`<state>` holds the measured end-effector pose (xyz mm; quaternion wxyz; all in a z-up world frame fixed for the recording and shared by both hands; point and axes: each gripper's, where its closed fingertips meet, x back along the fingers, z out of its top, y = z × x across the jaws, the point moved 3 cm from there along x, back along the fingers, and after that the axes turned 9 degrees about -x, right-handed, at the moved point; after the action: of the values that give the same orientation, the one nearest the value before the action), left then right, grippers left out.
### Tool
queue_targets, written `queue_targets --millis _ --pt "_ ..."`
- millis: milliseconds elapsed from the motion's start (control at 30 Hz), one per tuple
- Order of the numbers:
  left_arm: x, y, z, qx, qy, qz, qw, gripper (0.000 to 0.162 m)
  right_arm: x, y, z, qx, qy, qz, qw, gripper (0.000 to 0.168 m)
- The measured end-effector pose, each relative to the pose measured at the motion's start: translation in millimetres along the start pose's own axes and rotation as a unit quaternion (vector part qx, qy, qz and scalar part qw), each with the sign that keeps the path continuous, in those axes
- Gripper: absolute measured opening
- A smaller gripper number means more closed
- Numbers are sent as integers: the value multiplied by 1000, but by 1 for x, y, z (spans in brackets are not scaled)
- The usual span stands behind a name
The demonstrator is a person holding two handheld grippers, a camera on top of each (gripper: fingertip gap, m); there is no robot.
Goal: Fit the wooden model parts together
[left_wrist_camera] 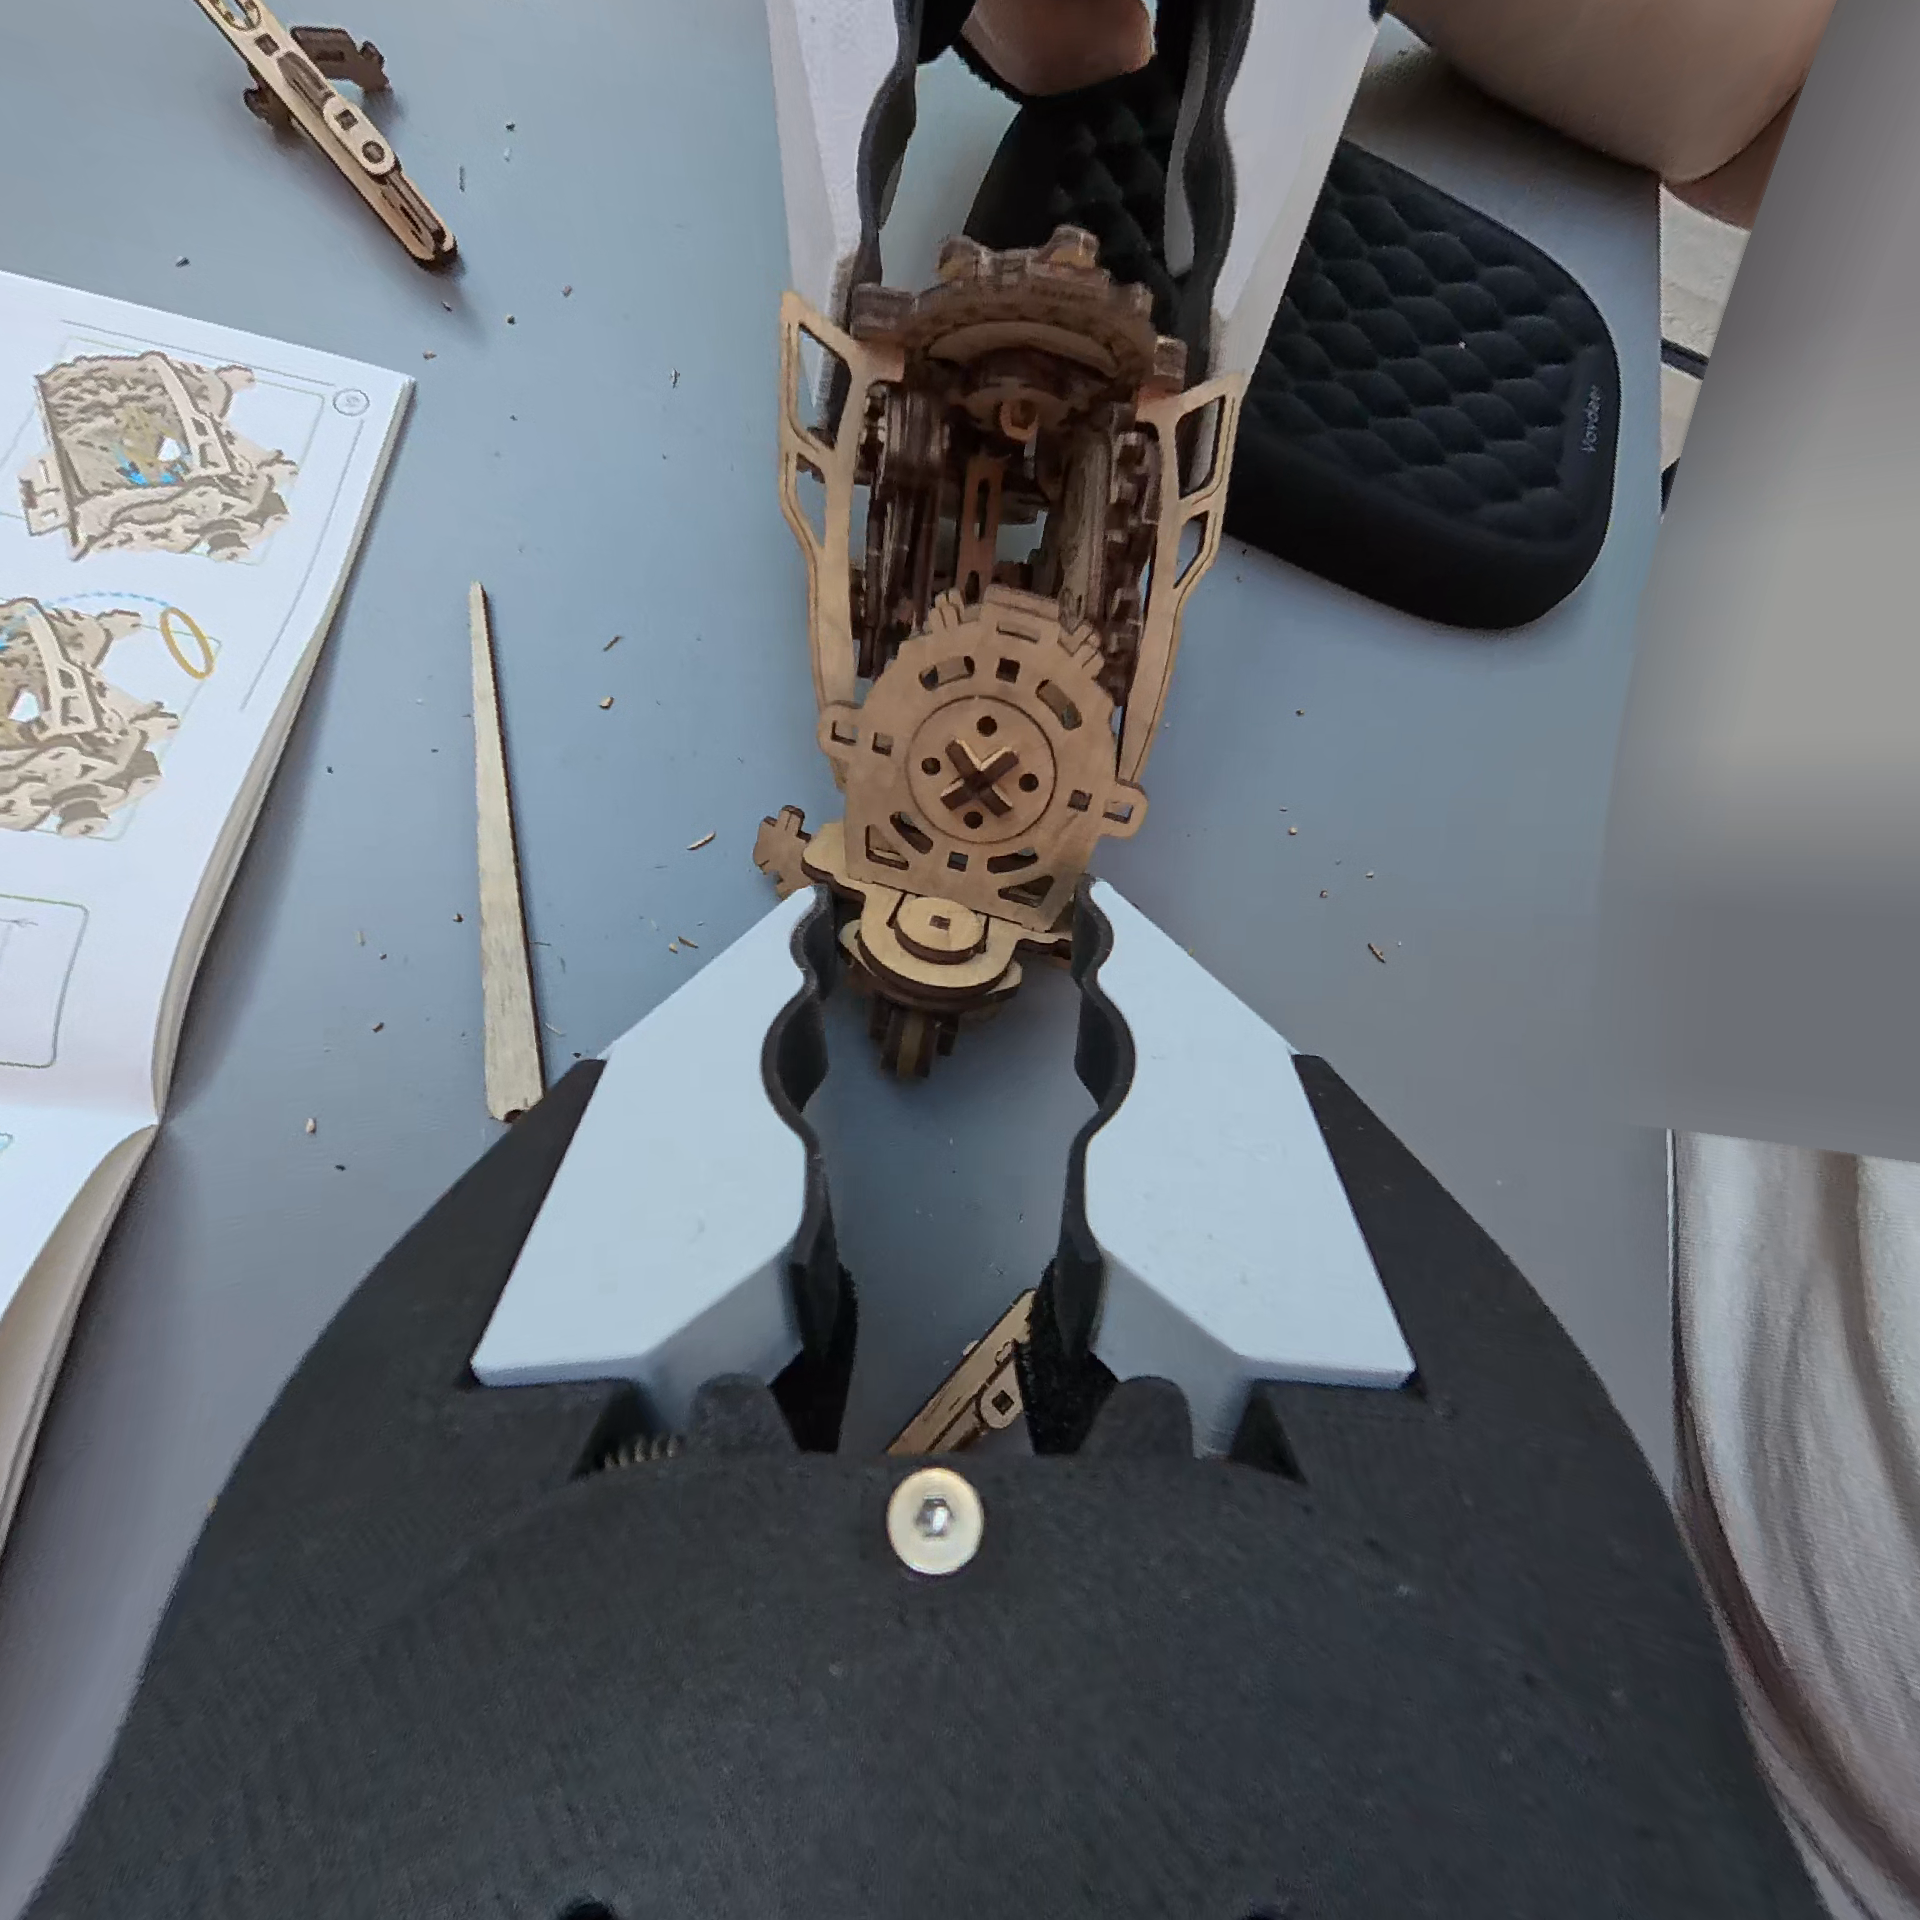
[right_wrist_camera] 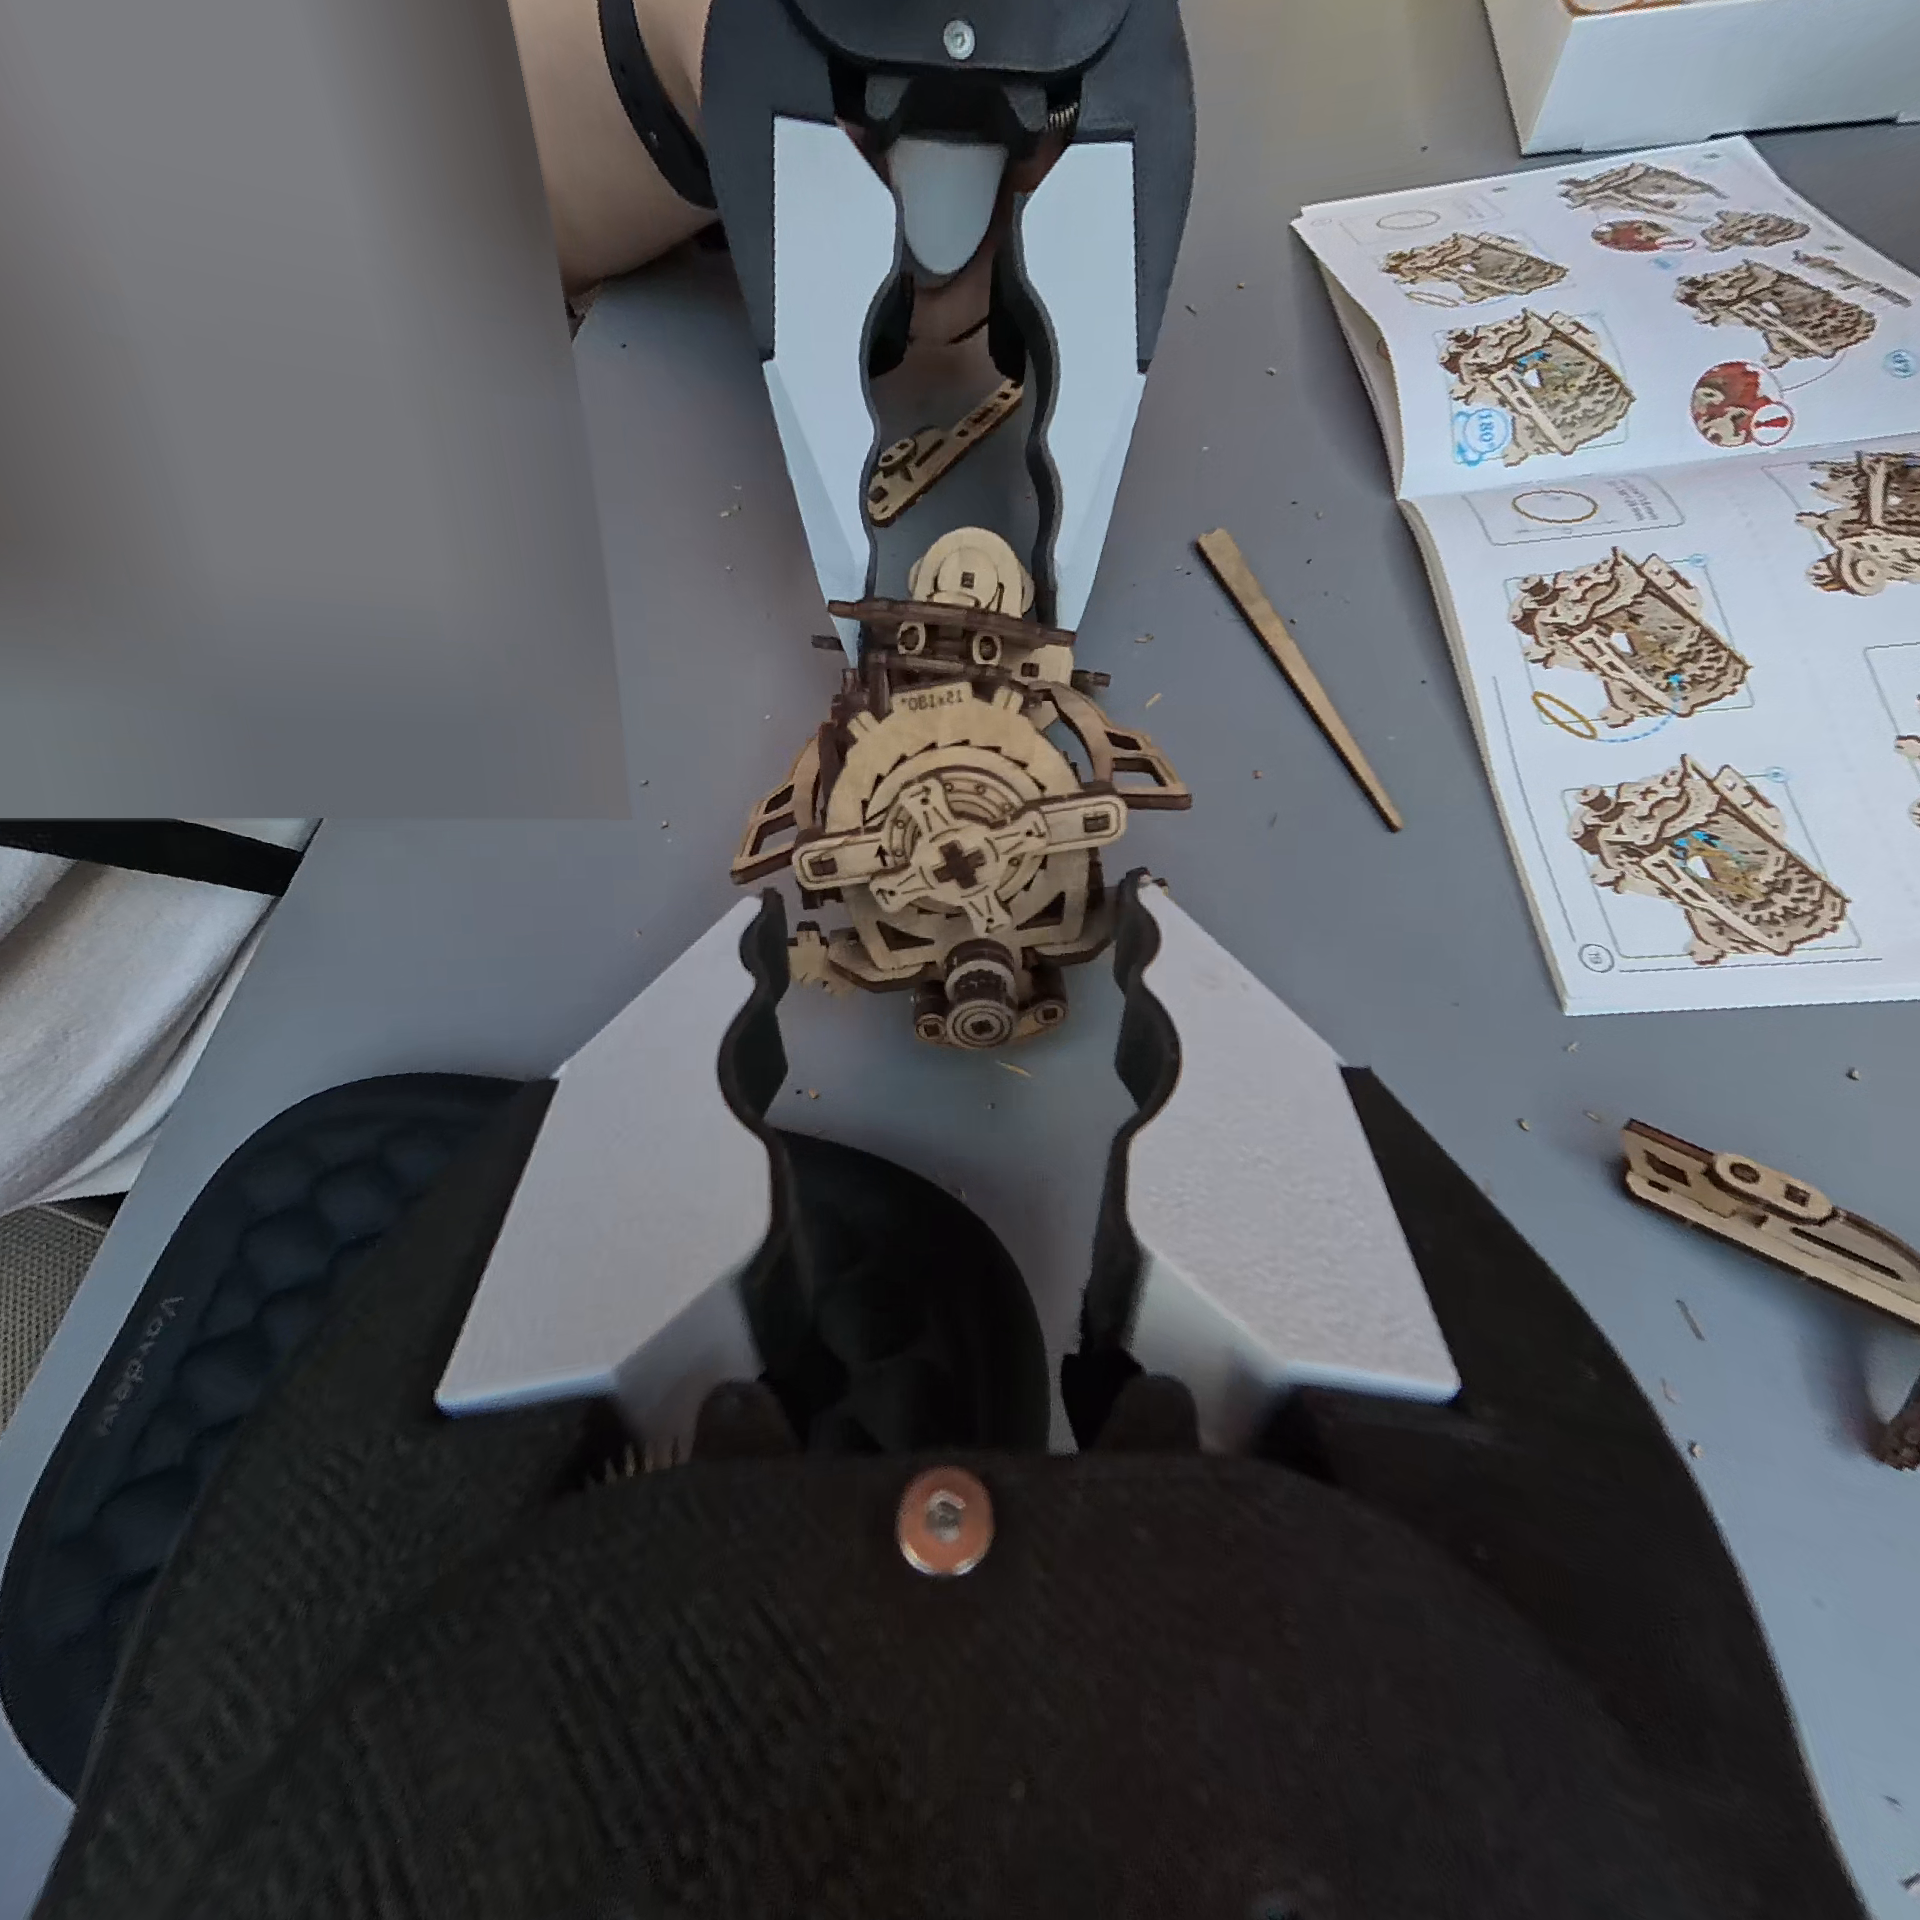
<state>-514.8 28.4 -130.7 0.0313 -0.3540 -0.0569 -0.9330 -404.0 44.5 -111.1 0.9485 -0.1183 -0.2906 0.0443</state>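
- Jaws first: my left gripper (left_wrist_camera: 954,914) is clamped on the near end of the wooden model (left_wrist_camera: 987,665), its fingertips pinching the small round hub piece at the bottom. My right gripper (right_wrist_camera: 945,925) has its jaws spread apart; the tips sit on either side of the model's (right_wrist_camera: 961,831) gear end, and I honestly can't tell if they touch it.
- The model is pretty much dead centre between the two grippers, over the grey table (left_wrist_camera: 623,468). From the left wrist cam I'm looking at a plate with a cross-shaped peg, from the right wrist cam at the big round gear face with a cross hub.
- Close in on the left cam, there's a flat wooden piece (left_wrist_camera: 977,1382) peeking out between the finger bases, under the gripper.
- Just left of my left fingers lies a long thin wooden spike (left_wrist_camera: 499,852), and past that the open instruction booklet (left_wrist_camera: 156,675).
- Right cam, off to the right: a slotted wooden strip (right_wrist_camera: 1766,1216) lying loose on the table.
- A black quilted pad (left_wrist_camera: 1434,395) sits under the right gripper.
- Farther back: another slotted wooden bar (left_wrist_camera: 332,114) top left on the left cam, and a white box (right_wrist_camera: 1683,73) at the top right corner on the right cam.
- Little wood crumbs all over the table.
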Motion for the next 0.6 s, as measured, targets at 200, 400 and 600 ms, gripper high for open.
queue_targets --millis 200,400,600 --pt "0 0 0 -2 7 1 1000 43 -1 0 1 16 2 -15 1000 55" --pt "5 0 -3 27 32 -12 999 43 6 4 4 -9 26 -9 1000 54" --pt "13 -5 0 42 58 -7 997 43 20 10 2 -28 42 -12 999 54"
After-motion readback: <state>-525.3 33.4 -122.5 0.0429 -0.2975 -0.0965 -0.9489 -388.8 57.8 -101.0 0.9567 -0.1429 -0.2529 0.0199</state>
